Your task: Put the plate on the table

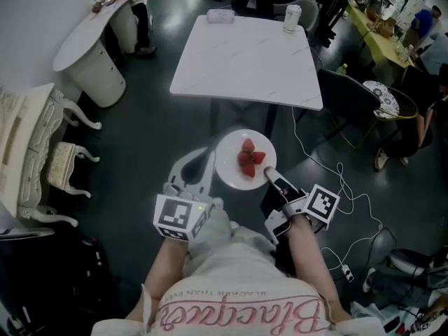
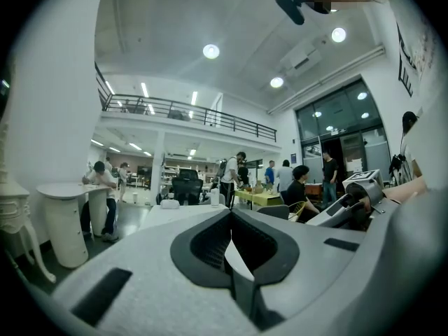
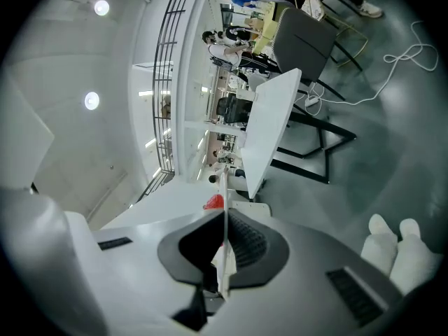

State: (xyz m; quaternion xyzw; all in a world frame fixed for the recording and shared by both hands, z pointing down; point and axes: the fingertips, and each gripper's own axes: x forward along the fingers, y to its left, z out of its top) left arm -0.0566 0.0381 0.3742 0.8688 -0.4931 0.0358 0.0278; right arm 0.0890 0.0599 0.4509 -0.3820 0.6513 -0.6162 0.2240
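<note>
A white plate with a few strawberries on it hangs over the dark floor, short of the white marble table. My left gripper is shut on the plate's left rim. My right gripper is shut on its near right rim. In the left gripper view the rim shows as a thin white sliver between the dark pads. The right gripper view has the plate edge-on between the pads, with one strawberry beside it and the table beyond.
On the table's far edge stand a white box and a cup. A dark chair is at the table's right, with cables across the floor. An ornate white chair and a rounded counter are on the left. People stand at the back.
</note>
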